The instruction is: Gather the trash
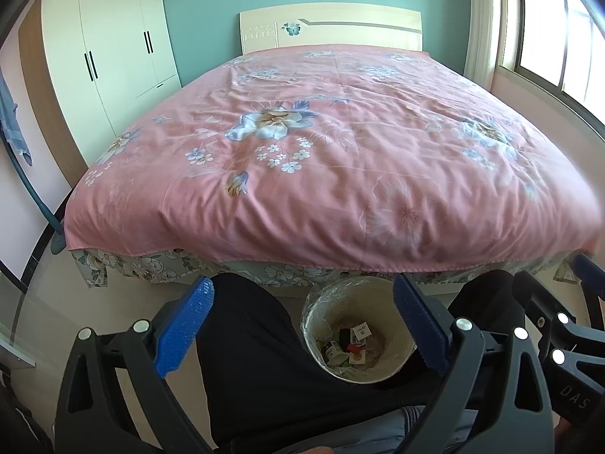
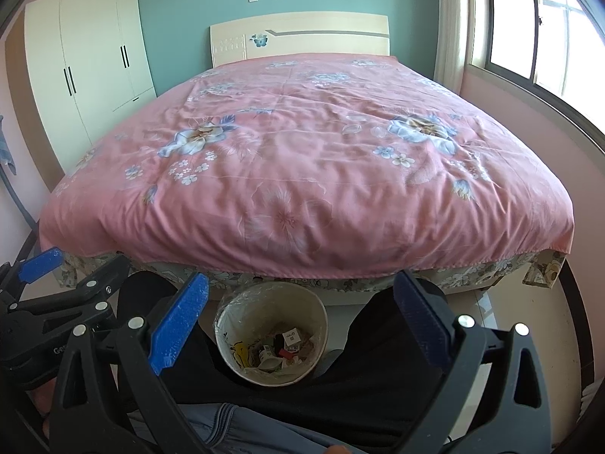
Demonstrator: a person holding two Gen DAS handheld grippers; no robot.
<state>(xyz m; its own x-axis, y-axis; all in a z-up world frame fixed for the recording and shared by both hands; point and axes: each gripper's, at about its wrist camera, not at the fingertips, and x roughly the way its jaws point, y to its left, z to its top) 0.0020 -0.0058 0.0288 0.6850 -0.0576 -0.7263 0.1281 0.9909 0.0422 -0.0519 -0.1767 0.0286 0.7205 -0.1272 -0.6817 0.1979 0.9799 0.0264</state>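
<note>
A cream waste bin (image 1: pixel 401 335) with a clear liner stands on the floor at the foot of the bed, between the person's dark-trousered legs; it also shows in the right wrist view (image 2: pixel 242 312). Several wrappers and scraps (image 1: pixel 353 344) lie in its bottom, also seen from the right wrist (image 2: pixel 281 348). My left gripper (image 1: pixel 302 321) is open and empty, held above and just left of the bin. My right gripper (image 2: pixel 300 321) is open and empty, held above the bin. Each gripper shows at the edge of the other's view.
A bed with a pink floral cover (image 1: pixel 321 159) fills the middle of both views, with a headboard (image 1: pixel 332 26) at the far wall. A white wardrobe (image 1: pixel 109 56) stands at the left, a window (image 2: pixel 544 26) at the right. Tiled floor lies around the bed's foot.
</note>
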